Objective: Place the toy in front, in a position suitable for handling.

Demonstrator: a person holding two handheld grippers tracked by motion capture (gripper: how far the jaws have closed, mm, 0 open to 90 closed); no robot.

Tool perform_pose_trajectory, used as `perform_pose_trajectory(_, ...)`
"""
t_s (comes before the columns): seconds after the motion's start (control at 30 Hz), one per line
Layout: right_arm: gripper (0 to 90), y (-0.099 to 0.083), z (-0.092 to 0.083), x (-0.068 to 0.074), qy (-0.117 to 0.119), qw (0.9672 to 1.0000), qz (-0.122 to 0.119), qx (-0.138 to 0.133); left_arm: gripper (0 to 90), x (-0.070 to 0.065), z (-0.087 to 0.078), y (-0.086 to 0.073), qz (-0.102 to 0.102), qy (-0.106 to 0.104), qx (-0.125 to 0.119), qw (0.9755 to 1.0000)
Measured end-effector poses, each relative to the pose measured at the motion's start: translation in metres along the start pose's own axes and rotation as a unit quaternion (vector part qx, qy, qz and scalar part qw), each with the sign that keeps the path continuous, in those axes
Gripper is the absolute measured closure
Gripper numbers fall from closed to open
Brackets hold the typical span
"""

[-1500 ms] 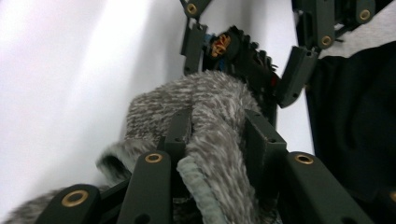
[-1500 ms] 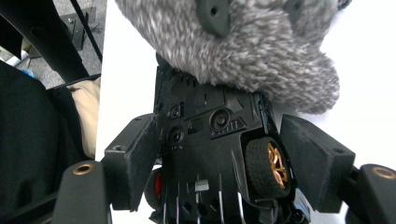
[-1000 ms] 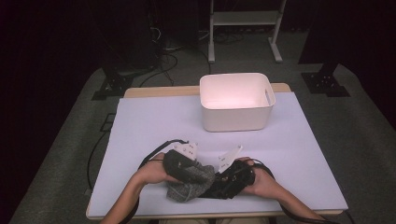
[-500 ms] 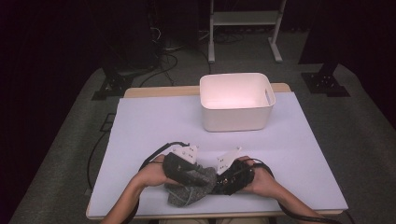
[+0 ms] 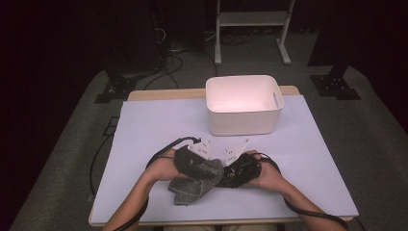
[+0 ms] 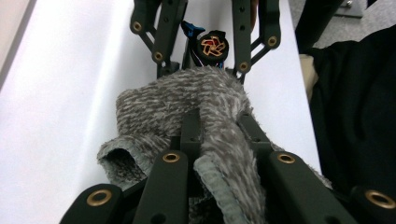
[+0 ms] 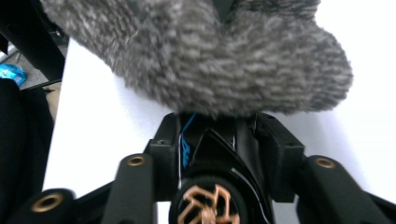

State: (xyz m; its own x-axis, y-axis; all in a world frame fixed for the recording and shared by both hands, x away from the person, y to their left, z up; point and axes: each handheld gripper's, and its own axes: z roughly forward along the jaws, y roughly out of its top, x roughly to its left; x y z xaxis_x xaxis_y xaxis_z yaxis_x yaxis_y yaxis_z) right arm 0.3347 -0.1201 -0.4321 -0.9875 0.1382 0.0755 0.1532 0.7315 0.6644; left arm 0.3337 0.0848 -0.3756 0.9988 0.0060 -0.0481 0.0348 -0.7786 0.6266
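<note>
The left gripper point(image 6: 219, 140) clamps a fuzzy grey knitted sock point(image 6: 187, 100); the right gripper point(image 5: 230, 174), its jaws lately reopening part-way, meets the sock's other end. The sock lies near the lavender table's point(image 5: 154, 125) front edge, a white plastic bin point(image 5: 243, 103) beyond.

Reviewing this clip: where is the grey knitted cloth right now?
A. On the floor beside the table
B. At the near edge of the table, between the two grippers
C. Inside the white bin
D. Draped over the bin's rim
B: the high view shows the grey knitted cloth on the table between the left gripper and the right gripper, well short of the white bin.
</note>
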Motion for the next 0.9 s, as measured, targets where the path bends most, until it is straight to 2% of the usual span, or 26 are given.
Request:
perform_pose_trajectory(0.03,45.8,-0.001,-0.001,0.001,0.002,1.0000,0.001,0.003,76.0,-0.001,0.000,-0.001,0.000,0.002,-0.003,1.0000)
perform_pose_trajectory(0.1,43.9,-0.006,-0.007,0.002,-0.012,0.9999,-0.002,0.009,76.0,-0.002,0.000,-0.003,-0.003,-0.001,-0.010,0.9999)
perform_pose_trajectory(0.17,42.6,-0.014,-0.013,0.001,-0.018,0.9998,0.007,0.009,76.0,-0.001,0.000,-0.004,-0.005,-0.001,-0.014,0.9999)
perform_pose_trajectory(0.27,47.0,-0.025,-0.020,-0.001,-0.019,0.9996,0.022,-0.002,76.0,-0.001,-0.001,-0.004,-0.007,0.002,-0.016,0.9998)
perform_pose_trajectory(0.3,53.7,-0.028,-0.021,-0.001,-0.012,0.9995,0.029,-0.002,76.2,0.000,-0.001,-0.003,-0.006,0.003,-0.017,0.9998)
perform_pose_trajectory(0.33,55.4,-0.030,-0.022,-0.002,0.000,0.9994,0.034,0.002,76.7,0.000,-0.001,-0.003,-0.007,0.000,-0.018,0.9998)
perform_pose_trajectory(0.4,55.7,-0.029,-0.021,-0.001,-0.001,0.9996,0.029,0.005,77.5,-0.001,0.000,0.000,-0.004,-0.001,-0.013,0.9999)
perform_pose_trajectory(0.57,56.0,-0.027,-0.020,-0.001,-0.002,0.9997,0.023,0.007,78.7,-0.002,0.006,0.017,0.015,-0.007,-0.011,0.9998)
perform_pose_trajectory(0.73,56.2,-0.027,-0.020,0.001,-0.003,0.9997,0.023,0.005,78.7,0.001,0.023,0.036,0.036,-0.013,0.001,0.9993)
perform_pose_trajectory(0.9,56.1,-0.029,-0.019,-0.001,0.002,0.9995,0.032,-0.005,78.7,0.005,0.036,0.052,0.037,-0.020,0.003,0.9991)
